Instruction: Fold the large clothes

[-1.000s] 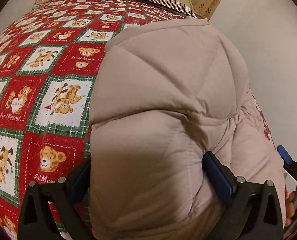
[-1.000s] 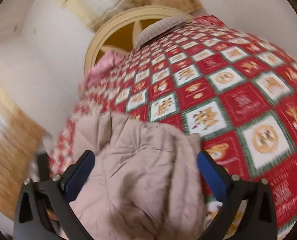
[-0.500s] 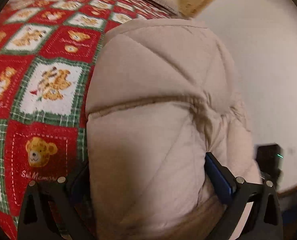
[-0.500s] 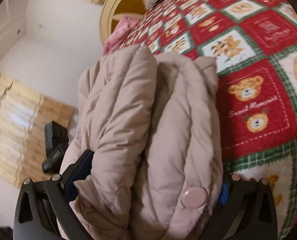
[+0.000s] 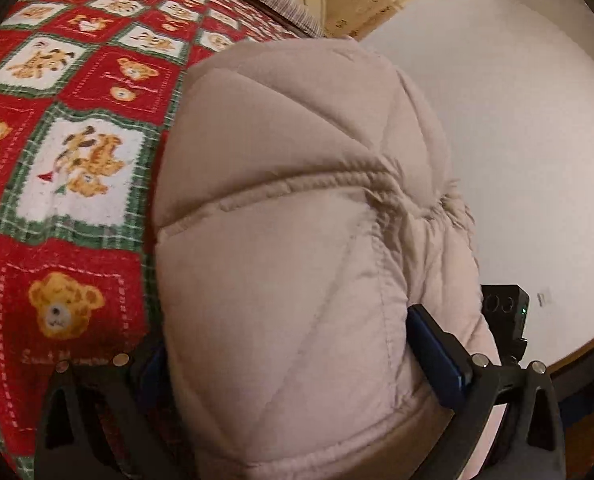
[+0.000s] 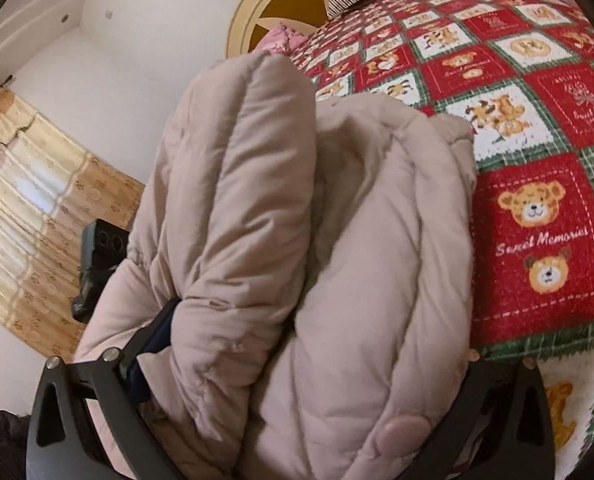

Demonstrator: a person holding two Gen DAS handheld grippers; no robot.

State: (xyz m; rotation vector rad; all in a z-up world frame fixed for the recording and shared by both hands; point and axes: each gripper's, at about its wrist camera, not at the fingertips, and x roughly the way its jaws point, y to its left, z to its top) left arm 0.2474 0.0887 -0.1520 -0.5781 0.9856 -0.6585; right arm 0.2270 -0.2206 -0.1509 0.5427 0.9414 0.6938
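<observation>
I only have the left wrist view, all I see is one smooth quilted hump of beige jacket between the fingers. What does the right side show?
Observer: In the right wrist view, the beige jacket is bunched in thick folded layers between the right gripper fingers.
Operator: Any fastenings visible?
Observer: Yes, a round pink snap button sits on the lower edge of the fold, near the right gripper.
Operator: What's past the jacket on that side?
Observer: A pink bundle of fabric lies at the far end of the bear-print bedspread, in front of the round cream headboard.
</observation>
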